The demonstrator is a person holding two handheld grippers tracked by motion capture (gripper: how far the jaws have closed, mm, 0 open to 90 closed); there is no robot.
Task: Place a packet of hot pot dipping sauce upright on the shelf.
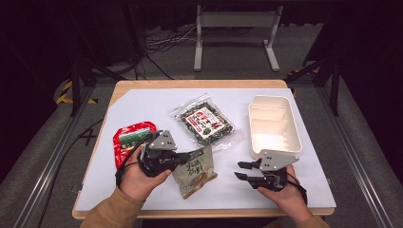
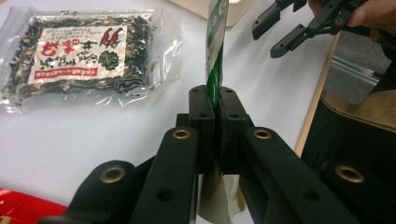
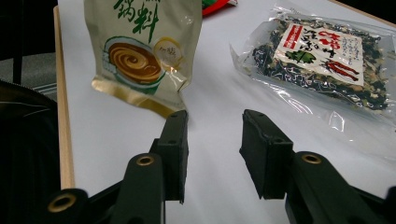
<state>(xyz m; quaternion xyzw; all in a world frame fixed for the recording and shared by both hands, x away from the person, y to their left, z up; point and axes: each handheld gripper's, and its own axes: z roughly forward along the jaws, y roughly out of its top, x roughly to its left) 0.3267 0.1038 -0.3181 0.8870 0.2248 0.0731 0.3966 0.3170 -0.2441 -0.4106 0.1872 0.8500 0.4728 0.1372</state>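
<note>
A cream pouch [image 1: 195, 172] with green print and a bowl picture hangs off the table, pinched at its top edge by my left gripper [image 1: 183, 156]. In the left gripper view both jaws clamp the pouch's green edge [image 2: 215, 79]. The right gripper view shows the same pouch [image 3: 142, 51] hanging ahead to the left. My right gripper [image 1: 243, 170] hovers low at the front right, jaws apart with nothing between them [image 3: 212, 140]. It points left toward the pouch.
A clear bag of dark dried mix [image 1: 206, 122] lies mid-table. A red packet [image 1: 130, 138] lies at the left, under my left hand. A white divided tray [image 1: 274, 126] stands at the right. The table's front edge [image 1: 199, 213] runs close below both hands.
</note>
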